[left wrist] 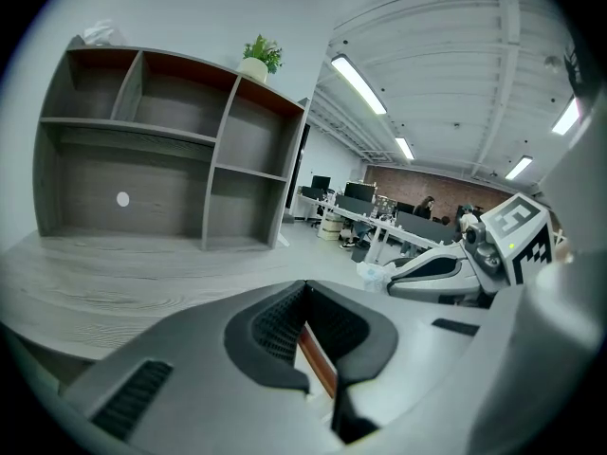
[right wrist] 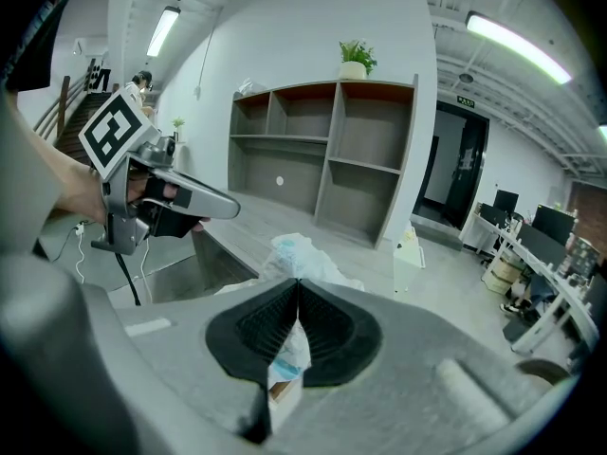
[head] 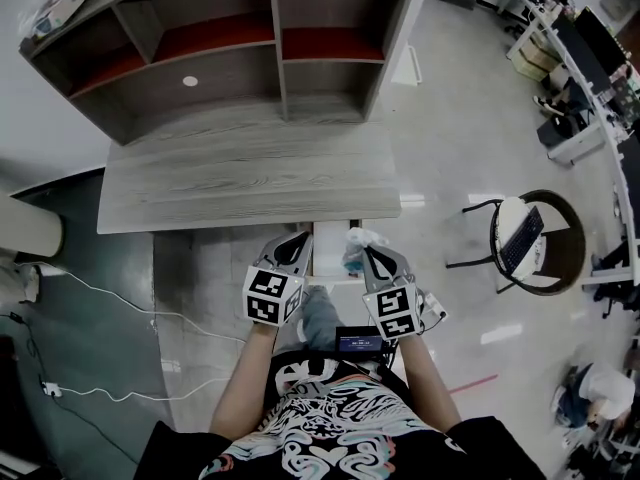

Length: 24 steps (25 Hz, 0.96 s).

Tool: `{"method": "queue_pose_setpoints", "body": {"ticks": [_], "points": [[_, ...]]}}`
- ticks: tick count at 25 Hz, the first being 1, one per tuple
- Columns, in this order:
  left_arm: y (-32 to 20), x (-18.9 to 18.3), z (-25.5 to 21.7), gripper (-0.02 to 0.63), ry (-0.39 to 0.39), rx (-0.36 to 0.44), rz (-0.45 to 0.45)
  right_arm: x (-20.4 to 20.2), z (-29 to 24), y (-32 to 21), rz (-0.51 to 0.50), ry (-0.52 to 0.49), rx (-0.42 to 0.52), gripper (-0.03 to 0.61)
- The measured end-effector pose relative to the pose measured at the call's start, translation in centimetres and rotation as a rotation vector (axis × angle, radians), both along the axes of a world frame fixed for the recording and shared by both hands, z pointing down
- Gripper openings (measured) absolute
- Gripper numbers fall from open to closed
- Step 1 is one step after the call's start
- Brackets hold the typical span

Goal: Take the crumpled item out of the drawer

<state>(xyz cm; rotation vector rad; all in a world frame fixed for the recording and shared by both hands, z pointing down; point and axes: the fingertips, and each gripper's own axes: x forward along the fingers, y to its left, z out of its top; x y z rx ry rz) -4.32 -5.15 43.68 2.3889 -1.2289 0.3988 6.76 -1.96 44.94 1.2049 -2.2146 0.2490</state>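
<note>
The crumpled item (head: 360,238) is a white and pale blue plastic wad. My right gripper (head: 366,254) is shut on it just above the right side of the open drawer (head: 328,260). In the right gripper view the wad (right wrist: 299,257) bulges past the closed pads (right wrist: 327,335), and a strip of it hangs between them. My left gripper (head: 299,239) is at the drawer's left side. Its jaws are shut on a thin reddish-brown panel edge (left wrist: 318,363) of the drawer. The drawer's grey inside (right wrist: 190,268) shows below the left gripper (right wrist: 204,202). From the left gripper view, the right gripper (left wrist: 417,271) holds the wad (left wrist: 375,273).
The drawer sticks out from under a grey wood desk (head: 250,173) that carries an open shelf unit (head: 230,48) with a potted plant (right wrist: 356,57) on top. White cables (head: 100,298) lie on the floor at left. A round chair with a laptop (head: 525,238) stands at right.
</note>
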Motion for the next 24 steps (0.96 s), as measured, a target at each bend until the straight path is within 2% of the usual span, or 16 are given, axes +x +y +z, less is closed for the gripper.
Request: {"method": "queue_pose_setpoints", "body": {"ticks": [9,17,24], "points": [[-0.4,-0.2,0.9,0.005,0.006,-0.024,-0.013,0.2,0.6,-0.9,-0.003,-0.008,-0.020,0.011],[-0.9,-0.4,1.6,0.005,0.012,-0.044,-0.022,-0.9,0.7,-2.1,-0.049,-0.001,-0.010,0.011],[-1.3,-0.3,1.9,0.005,0.016,-0.046,-0.025,-0.5,1.5,-2.0,-0.048,-0.006,-0.056,0.011]]}}
